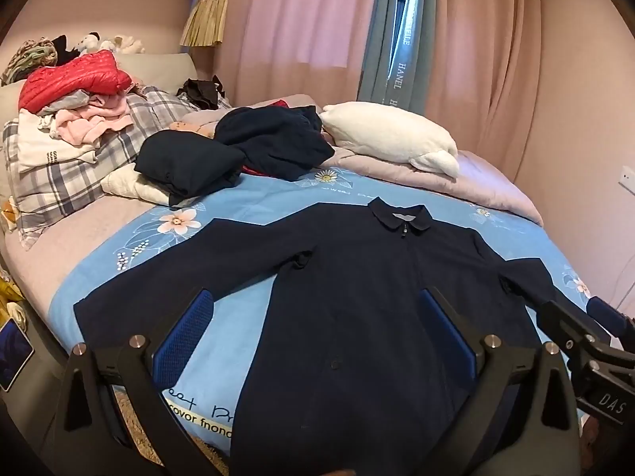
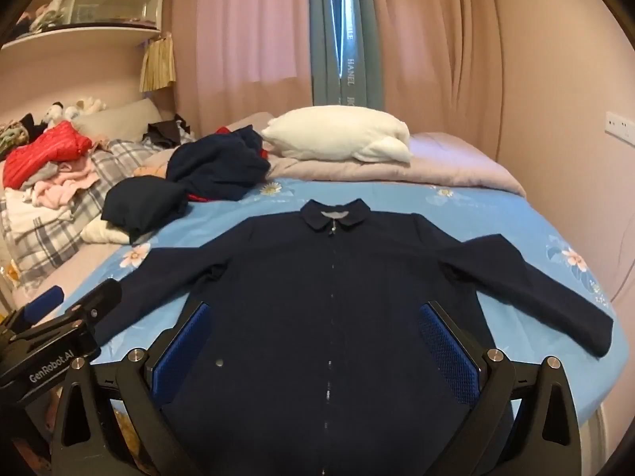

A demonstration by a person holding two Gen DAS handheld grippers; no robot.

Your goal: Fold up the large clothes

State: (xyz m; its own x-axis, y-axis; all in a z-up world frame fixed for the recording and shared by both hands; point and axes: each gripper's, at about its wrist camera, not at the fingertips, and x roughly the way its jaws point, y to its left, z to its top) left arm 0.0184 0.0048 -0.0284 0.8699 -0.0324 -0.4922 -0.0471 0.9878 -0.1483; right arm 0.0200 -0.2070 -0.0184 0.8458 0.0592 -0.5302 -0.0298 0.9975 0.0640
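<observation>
A dark navy zip jacket point(image 1: 357, 297) lies flat and face up on the blue floral bed sheet point(image 1: 246, 206), collar away from me, both sleeves spread out to the sides. It also shows in the right wrist view point(image 2: 329, 285). My left gripper point(image 1: 317, 317) is open and empty, hovering above the jacket's lower left part. My right gripper point(image 2: 317, 329) is open and empty above the jacket's lower middle. Each gripper shows at the edge of the other's view: the right one point(image 1: 587, 333) and the left one point(image 2: 71, 317).
Dark folded and crumpled clothes point(image 1: 238, 146) lie beyond the jacket. A white pillow point(image 1: 389, 135) rests on a lilac quilt point(image 1: 476, 186). A clothes heap with a red jacket point(image 1: 71, 79) sits on plaid pillows at left. Curtains point(image 2: 397, 39) hang behind the bed.
</observation>
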